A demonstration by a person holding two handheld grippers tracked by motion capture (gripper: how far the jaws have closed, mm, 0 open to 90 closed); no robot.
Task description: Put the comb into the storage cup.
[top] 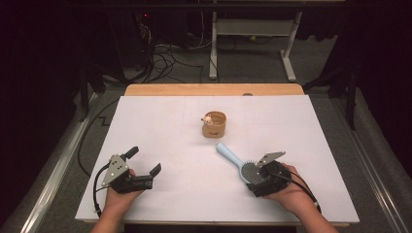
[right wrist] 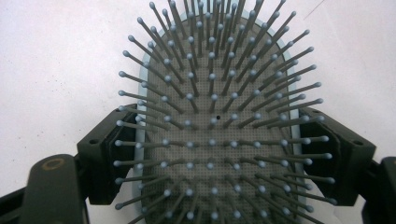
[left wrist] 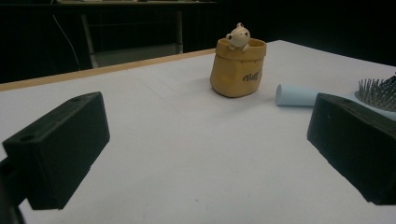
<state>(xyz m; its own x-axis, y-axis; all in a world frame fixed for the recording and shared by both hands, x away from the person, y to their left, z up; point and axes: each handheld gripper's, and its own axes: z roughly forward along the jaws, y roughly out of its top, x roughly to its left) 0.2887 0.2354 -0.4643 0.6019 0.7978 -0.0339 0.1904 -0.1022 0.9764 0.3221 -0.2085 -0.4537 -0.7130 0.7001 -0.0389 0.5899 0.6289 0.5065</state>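
White paper covers the bench [top: 160, 121], where our right gripper [top: 256, 175] clamps the hairbrush [top: 237, 163] head near the front right corner, our left gripper [top: 144, 162] gapes empty, and the long handle could twist the brush loose.

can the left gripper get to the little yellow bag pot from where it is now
Probably yes. The left gripper stands open and holds nothing, and bare white table lies between it and the yellow pot. The hairbrush, gripped by the right gripper, lies off to the side.
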